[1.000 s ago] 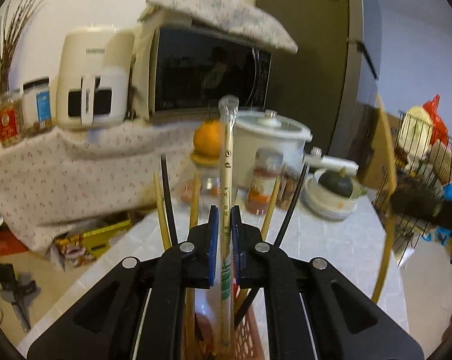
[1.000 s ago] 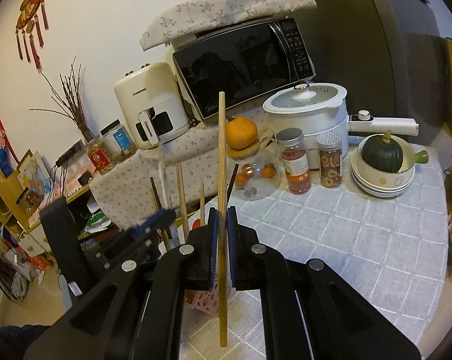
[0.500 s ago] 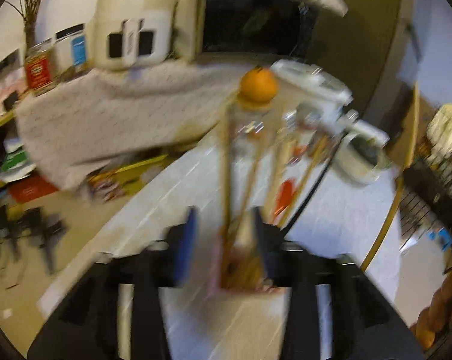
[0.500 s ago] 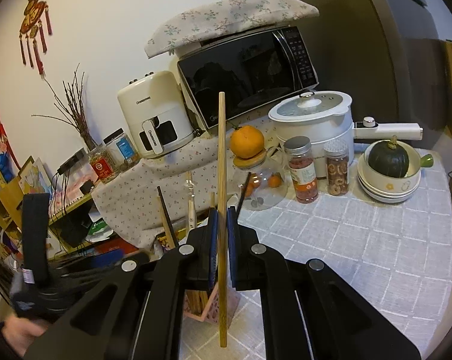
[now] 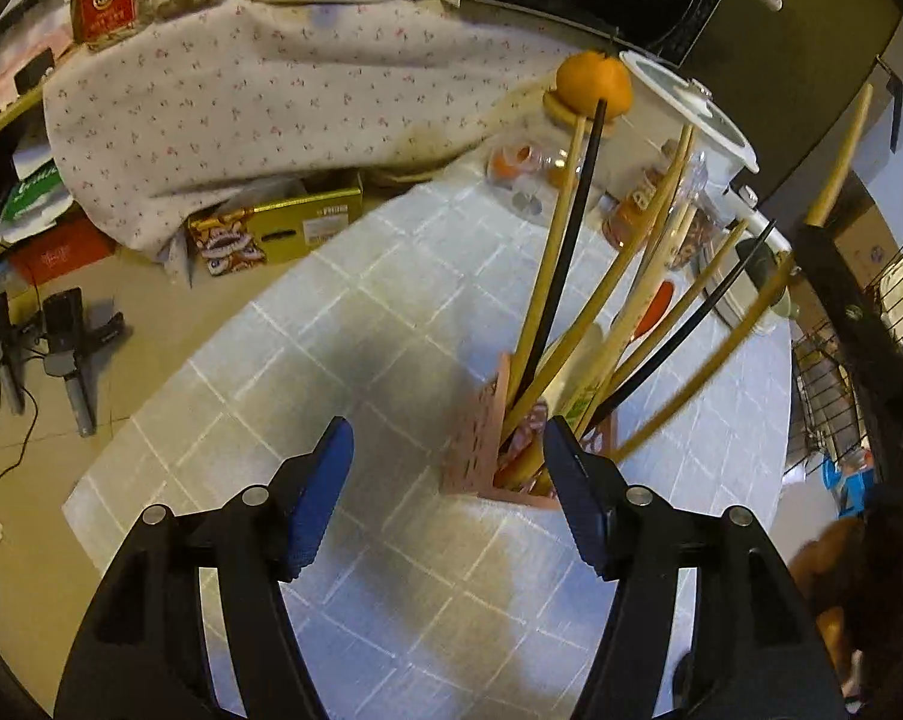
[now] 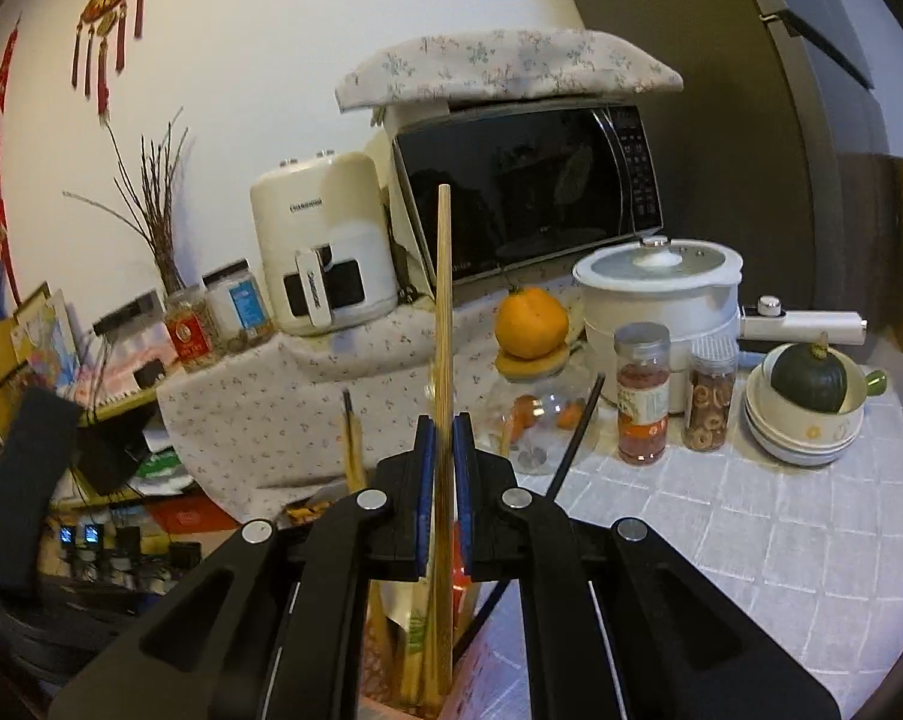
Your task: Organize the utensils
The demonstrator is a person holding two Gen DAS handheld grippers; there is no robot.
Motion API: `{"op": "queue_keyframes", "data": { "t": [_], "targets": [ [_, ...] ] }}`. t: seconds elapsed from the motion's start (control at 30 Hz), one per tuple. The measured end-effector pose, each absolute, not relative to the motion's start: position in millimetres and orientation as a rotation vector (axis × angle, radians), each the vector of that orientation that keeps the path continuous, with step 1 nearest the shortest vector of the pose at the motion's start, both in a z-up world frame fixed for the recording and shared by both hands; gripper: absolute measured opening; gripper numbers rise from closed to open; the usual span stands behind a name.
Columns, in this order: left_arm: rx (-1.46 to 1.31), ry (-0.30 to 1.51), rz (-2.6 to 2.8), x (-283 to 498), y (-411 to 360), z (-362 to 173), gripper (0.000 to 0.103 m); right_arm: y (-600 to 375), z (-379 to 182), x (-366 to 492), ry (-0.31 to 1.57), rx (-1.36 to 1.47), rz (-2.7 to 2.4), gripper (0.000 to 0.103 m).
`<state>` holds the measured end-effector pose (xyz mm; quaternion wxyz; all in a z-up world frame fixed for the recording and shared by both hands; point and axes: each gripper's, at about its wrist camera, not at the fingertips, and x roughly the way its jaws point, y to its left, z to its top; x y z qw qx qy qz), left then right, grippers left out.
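Right wrist view: right gripper [image 6: 443, 468], clamping an upright wooden chopstick [image 6: 444, 324], is lowering it best vertically into the pink holder [image 5: 481, 420]; left gripper [image 5: 448, 474] is gaping empty.

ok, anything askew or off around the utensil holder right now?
Nothing spilled or broken. The pink holder stands upright on the tablecloth, chopsticks fanned out at loose angles. Only oddity: an orange balanced on a glass jar's lid. The right gripper holds a wooden chopstick upright over the holder.
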<state>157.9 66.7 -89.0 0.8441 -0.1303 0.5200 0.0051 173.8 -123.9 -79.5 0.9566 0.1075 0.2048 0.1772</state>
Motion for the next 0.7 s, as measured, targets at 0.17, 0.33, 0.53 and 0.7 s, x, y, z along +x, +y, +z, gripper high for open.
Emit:
{"op": "queue_keyframes", "data": {
  "t": [0.17,0.33,0.53,0.7],
  "targets": [
    [-0.292,1.118,0.026,159,73,-95,0.062,-115,-99,175,0.485,0.183,0.363,0.008],
    [-0.288,1.127,0.018,158,68,-95,0.062,-118,-101,168,0.539,0.193,0.376,0.009],
    [-0.278,1.128,0.030,154,65,-95,0.062,-134,-84,156,0.570,0.231,0.395,0.020],
    [-0.269,1.116,0.032,145,62,-90,0.062,-142,-74,141,0.644,0.265,0.452,0.020]
  ]
}}
